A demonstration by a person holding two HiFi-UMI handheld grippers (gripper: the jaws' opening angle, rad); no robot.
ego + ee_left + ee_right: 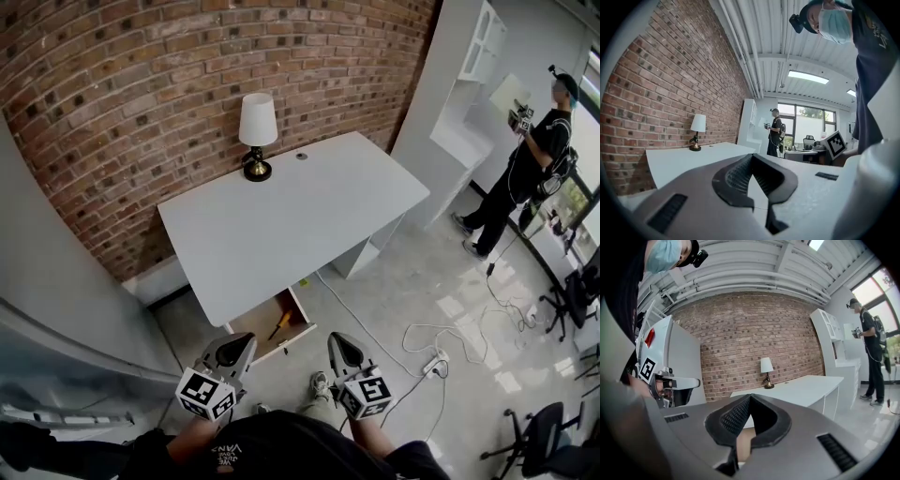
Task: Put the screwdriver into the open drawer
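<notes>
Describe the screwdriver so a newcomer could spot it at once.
Find the white desk against the brick wall, then the open drawer below its near edge. The screwdriver lies inside, the only thing seen there: a small yellow-handled tool on the bare wood bottom.

The head view looks steeply down from high off the front edge of the counter (300, 225). The left gripper view and right gripper view ride the left claw (232, 352) and right claw (344, 352), low, facing level. All share the counter and lamp (257, 127).
</notes>
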